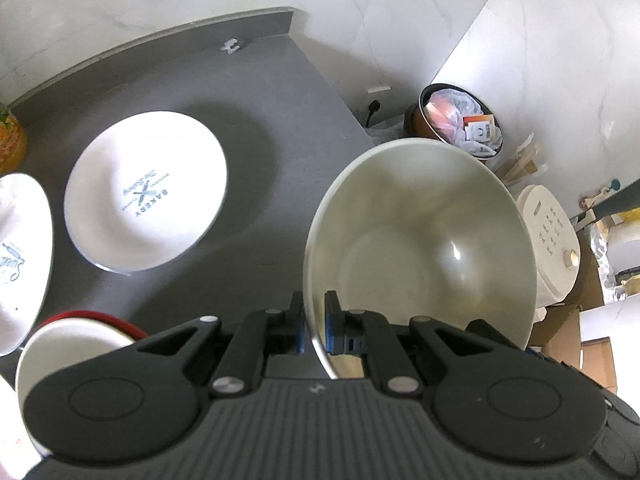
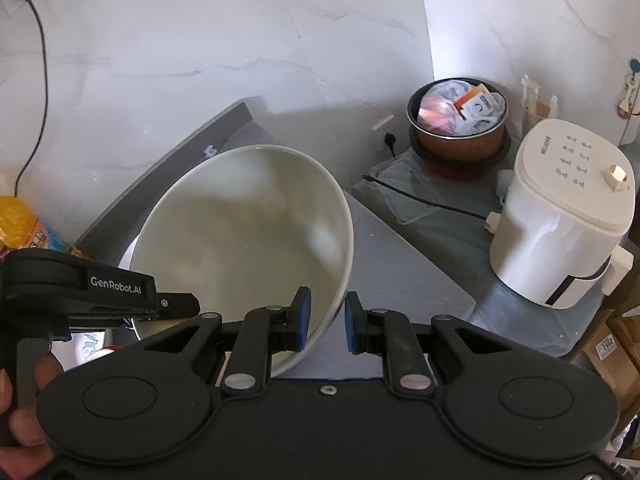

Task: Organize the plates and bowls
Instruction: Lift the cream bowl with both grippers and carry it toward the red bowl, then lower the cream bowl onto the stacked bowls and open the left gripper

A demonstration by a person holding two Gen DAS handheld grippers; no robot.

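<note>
We're gripping the big bowl (image 1: 420, 248) w/ left tongs (image 1: 314, 326), clenched on its near rim so it's hanging clear of the counter (image 1: 280, 120). Right tongs (image 2: 327, 322) are straddling the opposite rim, slightly parted, steadying it. Plates (image 1: 146, 190) are lying left of the left tongs.

left gripper (image 1: 313, 322): pointing steeply down, jaws clamped on rim of cream bowl (image 1: 420, 240), one pad inside, one outside | right gripper (image 2: 328, 320): angled down, jaws straddling the rim, gap visible at right pad; grip indeterminate | hand (image 2: 20, 412): fingers on left gripper handle
</note>
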